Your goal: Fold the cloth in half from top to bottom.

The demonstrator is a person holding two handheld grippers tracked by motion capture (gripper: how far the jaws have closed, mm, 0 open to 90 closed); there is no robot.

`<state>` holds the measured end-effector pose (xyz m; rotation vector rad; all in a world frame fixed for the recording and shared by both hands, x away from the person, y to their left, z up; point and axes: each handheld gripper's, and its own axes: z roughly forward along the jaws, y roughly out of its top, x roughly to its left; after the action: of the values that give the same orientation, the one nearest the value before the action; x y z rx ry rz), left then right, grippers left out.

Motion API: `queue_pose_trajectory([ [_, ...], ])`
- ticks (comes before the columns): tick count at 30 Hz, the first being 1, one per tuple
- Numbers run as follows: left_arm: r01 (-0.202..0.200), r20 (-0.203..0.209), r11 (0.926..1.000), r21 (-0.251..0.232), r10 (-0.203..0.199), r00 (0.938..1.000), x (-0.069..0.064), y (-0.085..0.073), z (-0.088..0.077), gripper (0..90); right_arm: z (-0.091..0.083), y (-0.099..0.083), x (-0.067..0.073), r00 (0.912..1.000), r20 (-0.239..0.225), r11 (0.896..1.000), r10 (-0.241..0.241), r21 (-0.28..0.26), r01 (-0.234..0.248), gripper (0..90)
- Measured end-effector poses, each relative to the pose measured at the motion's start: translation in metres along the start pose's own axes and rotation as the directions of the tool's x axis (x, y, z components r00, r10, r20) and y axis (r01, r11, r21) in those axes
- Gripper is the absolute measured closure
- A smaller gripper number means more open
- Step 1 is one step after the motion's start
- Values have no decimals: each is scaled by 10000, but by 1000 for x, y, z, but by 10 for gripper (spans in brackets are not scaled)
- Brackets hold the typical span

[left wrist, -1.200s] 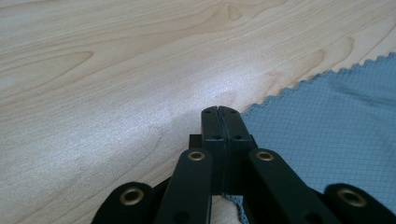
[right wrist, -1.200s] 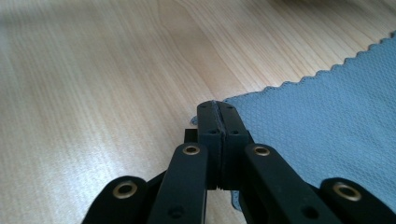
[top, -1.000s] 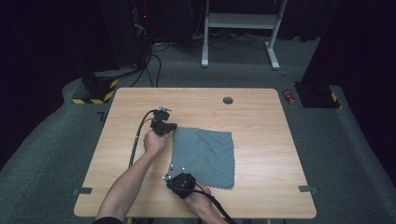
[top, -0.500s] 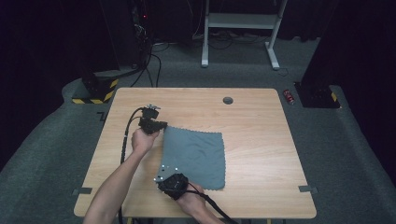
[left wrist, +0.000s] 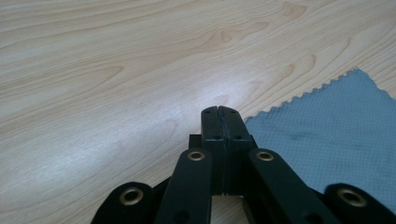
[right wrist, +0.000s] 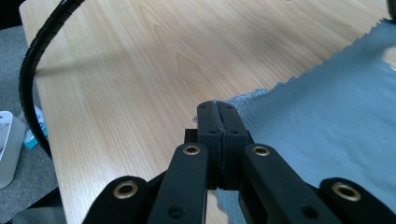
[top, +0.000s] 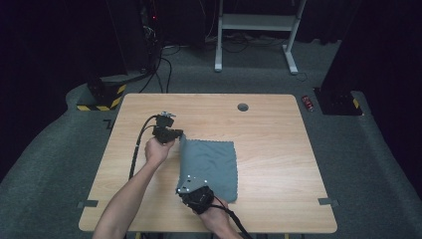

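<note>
Left gripper [top: 175, 134] sits left of centre in the high view, jaws closed and pinching the far-left corner of the grey cloth [top: 211, 167]. In the left gripper view the left gripper [left wrist: 218, 111] shows its two black jaws pressed flat together at frame centre, the cloth [left wrist: 336, 140] running off to the lower right with a zigzag edge; the pinched bit itself is hidden behind the jaws. The left hand [top: 158, 152] wraps the gripper body, and a black cable [top: 137, 149] loops down the left side of it.

Right gripper [top: 186, 186] is at bottom centre of the high view, grey plate on top, jaws clamped on the near-left corner of the cloth. In the right gripper view the right gripper [right wrist: 217, 106] has its jaws tight together, a frayed corner of cloth [right wrist: 327, 107] poking out at the tips and the sheet spreading to the right. The cloth's left edge is lifted off the wood between the two grippers and curls up; the rest lies flat on the table [top: 278, 129], centre of frame.

Table is light wood. A small dark round grommet [top: 243, 107] sits near its top edge, well apart from the cloth. A red item [top: 309, 103] lies on the grey carpet just off the table's upper right corner. White frame legs [top: 254, 22] stand at top centre.
</note>
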<state>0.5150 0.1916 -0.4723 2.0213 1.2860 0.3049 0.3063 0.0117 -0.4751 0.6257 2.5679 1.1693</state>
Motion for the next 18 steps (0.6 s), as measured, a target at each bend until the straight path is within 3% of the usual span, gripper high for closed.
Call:
queue_pose_trajectory([
  [6, 1, 159, 10000, 51, -2, 9999, -7, 4, 8, 900, -10, -16, -9, 9977, 57, 9975, 673, -208, -671, 896],
  [18, -462, 498, 9989, 41, 459, 9977, -35, 15, 25, 900, -30, -40, -20, 9914, 516, 9922, 1199, -390, -1180, 896],
])
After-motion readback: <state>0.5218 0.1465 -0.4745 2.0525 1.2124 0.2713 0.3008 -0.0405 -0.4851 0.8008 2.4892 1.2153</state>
